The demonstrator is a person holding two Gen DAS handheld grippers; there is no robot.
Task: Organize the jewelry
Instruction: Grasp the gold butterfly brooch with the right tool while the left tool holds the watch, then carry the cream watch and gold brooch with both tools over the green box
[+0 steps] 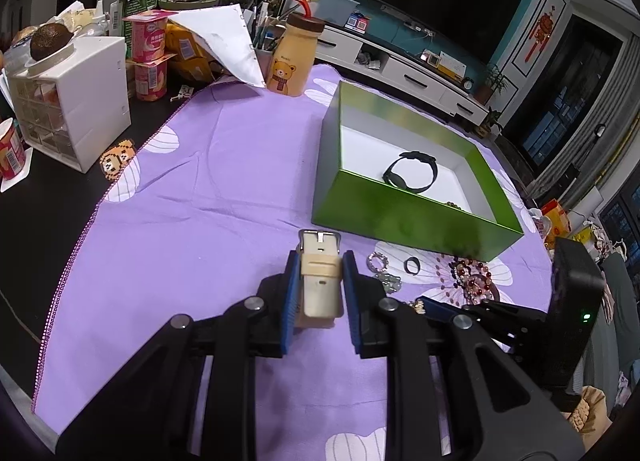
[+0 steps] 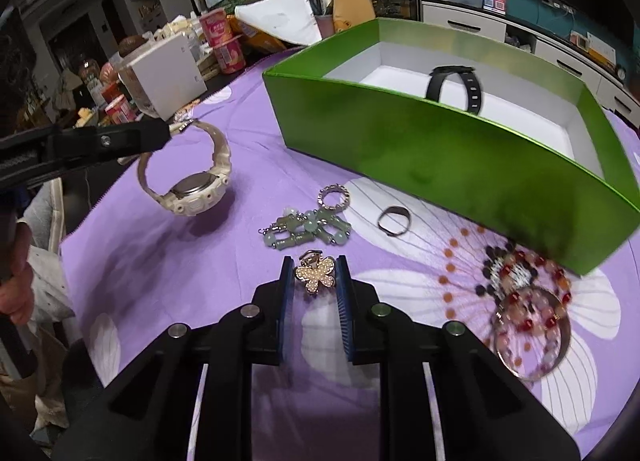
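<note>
Cream watch (image 2: pixel 188 181): strap clamped in left gripper (image 1: pixel 319 273), lifted above purple cloth (image 1: pixel 200 201)
Butterfly brooch (image 2: pixel 315 276): on cloth, between right gripper (image 2: pixel 314 281) pads, pinched
Green box (image 2: pixel 440 153): beyond, holds black watch (image 2: pixel 456 85)

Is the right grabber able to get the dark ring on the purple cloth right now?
Probably not yet: the right gripper is shut on the butterfly brooch. The dark ring lies uncovered on the cloth just ahead, before the green box.

Blurred bead bracelets (image 2: pixel 528 301); small beads (image 1: pixel 454 205) half-hidden behind box wall (image 1: pixel 400 217).
</note>
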